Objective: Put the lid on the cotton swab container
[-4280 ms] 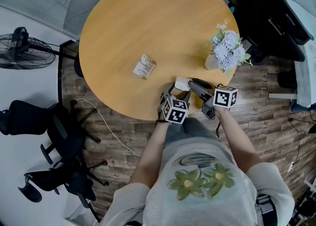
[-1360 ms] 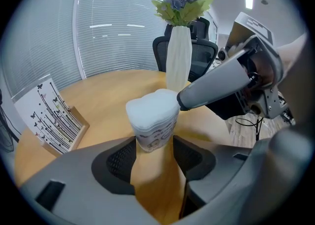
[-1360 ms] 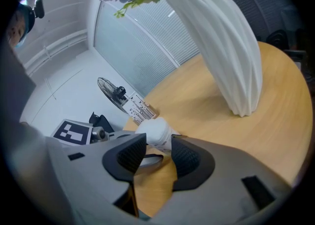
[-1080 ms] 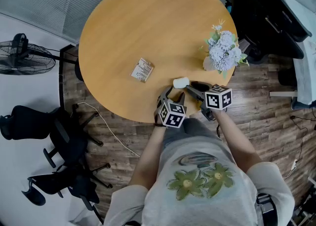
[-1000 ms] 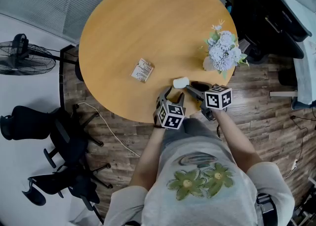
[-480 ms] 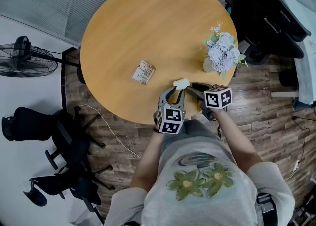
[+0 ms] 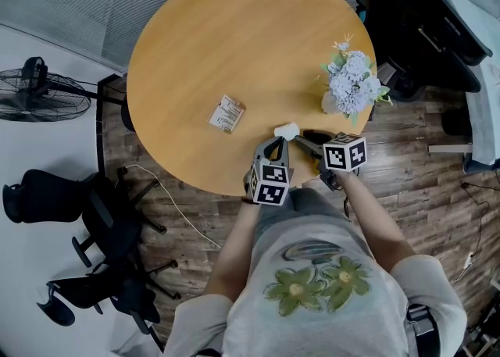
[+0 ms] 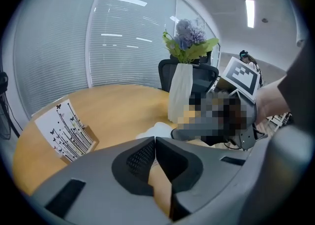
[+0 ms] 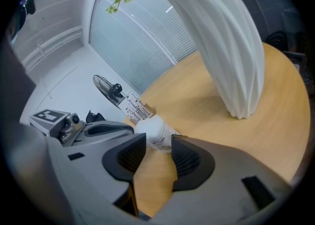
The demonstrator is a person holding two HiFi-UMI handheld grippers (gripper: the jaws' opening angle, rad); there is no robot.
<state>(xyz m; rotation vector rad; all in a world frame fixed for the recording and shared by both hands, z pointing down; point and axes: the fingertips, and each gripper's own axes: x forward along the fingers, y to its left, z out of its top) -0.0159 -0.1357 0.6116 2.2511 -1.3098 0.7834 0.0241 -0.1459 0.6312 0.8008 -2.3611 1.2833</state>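
Observation:
The white cotton swab container (image 7: 287, 130) sits near the table's (image 7: 234, 27) front edge, with a white lid covering its top. My right gripper (image 7: 298, 137) reaches in from the right and is shut on the container (image 9: 153, 131), one pad on each side of it. Just left of it, my left gripper (image 7: 275, 145) is shut with nothing between its fingers. In the left gripper view the container (image 8: 156, 131) shows just beyond the closed left gripper (image 8: 155, 143). The right gripper (image 9: 158, 143) points toward the left one.
A white vase of pale blue flowers (image 7: 351, 82) stands at the table's right edge, close behind the right gripper (image 9: 226, 47). A small printed card box (image 7: 226, 113) lies left of the container. Office chairs (image 7: 422, 19) and a floor fan (image 7: 39, 82) surround the table.
My left gripper's jaws have gone from open to shut, empty, beside the container. The right gripper and the container have stayed in place.

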